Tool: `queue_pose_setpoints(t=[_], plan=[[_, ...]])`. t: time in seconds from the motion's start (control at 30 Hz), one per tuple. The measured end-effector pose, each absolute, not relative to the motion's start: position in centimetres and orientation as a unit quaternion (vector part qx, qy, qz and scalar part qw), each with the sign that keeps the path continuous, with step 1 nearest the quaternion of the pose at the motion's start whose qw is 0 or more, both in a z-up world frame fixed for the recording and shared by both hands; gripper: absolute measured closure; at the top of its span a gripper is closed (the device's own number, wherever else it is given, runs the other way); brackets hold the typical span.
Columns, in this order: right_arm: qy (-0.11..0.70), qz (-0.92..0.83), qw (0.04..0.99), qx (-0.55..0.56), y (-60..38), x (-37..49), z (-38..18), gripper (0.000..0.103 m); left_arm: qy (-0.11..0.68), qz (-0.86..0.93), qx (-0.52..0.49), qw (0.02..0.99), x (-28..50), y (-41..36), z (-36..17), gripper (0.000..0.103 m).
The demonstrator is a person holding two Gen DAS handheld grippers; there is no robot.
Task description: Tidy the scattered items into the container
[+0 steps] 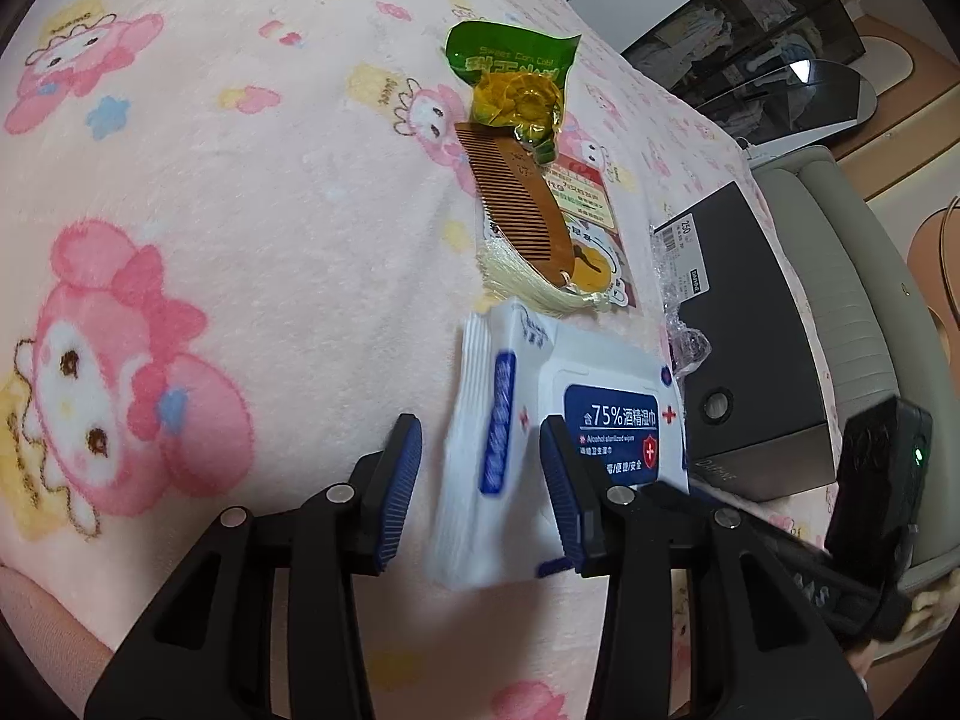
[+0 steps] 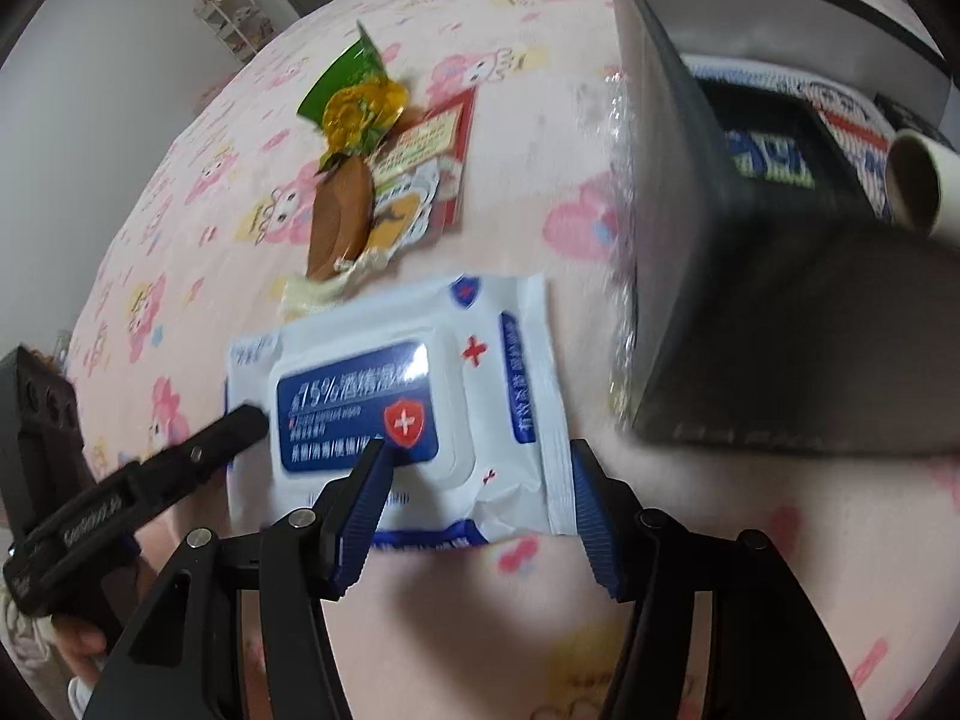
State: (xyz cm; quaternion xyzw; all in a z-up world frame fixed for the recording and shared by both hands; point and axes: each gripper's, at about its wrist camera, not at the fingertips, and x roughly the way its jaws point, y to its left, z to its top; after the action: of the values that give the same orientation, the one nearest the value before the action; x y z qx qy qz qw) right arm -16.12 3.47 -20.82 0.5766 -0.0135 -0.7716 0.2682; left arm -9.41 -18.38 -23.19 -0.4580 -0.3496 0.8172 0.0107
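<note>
Left hand-held gripper (image 1: 480, 480), your fingers are spread around the wipes pack's (image 1: 558, 420) crimped end; that soft, slick pack lies just beside the black box (image 1: 762, 372). Right hand-held gripper (image 2: 477, 501) is spread over the pack's other end. Only here the box's open inside shows.
</note>
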Motion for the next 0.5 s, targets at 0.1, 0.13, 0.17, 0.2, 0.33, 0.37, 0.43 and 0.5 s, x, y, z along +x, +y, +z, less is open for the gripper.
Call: queue_pose_setpoints(t=[0.1, 0.13, 0.17, 0.2, 0.33, 0.37, 0.43, 0.5], plan=[[-0.023, -0.763, 0.289, 0.578, 3.6, -14.4, -20.0, 0.047, -0.353, 0.815, -0.459, 0.026, -9.4, -18.1, -23.1, 0.062], [-0.031, -0.757, 0.299, 0.58, 3.7, -13.8, -19.6, 0.047, -0.354, 0.813, -0.462, 0.038, -9.4, -17.8, -23.1, 0.059], [-0.033, -0.756, 0.301, 0.58, 3.9, -13.2, -19.3, 0.047, -0.35, 0.811, -0.467, 0.051, -9.5, -17.3, -23.0, 0.052], [-0.027, -0.758, 0.296, 0.581, 4.1, -12.7, -19.1, 0.047, -0.342, 0.812, -0.469, 0.057, -9.5, -16.9, -22.9, 0.051], [-0.019, -0.769, 0.271, 0.579, 5.1, -12.8, -18.7, 0.047, -0.316, 0.828, -0.462, 0.042, -9.4, -16.2, -22.1, 0.051], [-0.023, -0.772, 0.263, 0.578, 5.4, -13.1, -18.6, 0.047, -0.32, 0.828, -0.458, 0.035, -9.3, -16.6, -22.1, 0.054], [-0.028, -0.777, 0.25, 0.577, 6.1, -13.9, -18.5, 0.047, -0.33, 0.828, -0.452, 0.022, -9.2, -17.4, -22.2, 0.055], [-0.033, -0.777, 0.248, 0.577, 6.1, -14.6, -18.7, 0.047, -0.337, 0.828, -0.448, 0.012, -9.1, -17.8, -22.3, 0.055]])
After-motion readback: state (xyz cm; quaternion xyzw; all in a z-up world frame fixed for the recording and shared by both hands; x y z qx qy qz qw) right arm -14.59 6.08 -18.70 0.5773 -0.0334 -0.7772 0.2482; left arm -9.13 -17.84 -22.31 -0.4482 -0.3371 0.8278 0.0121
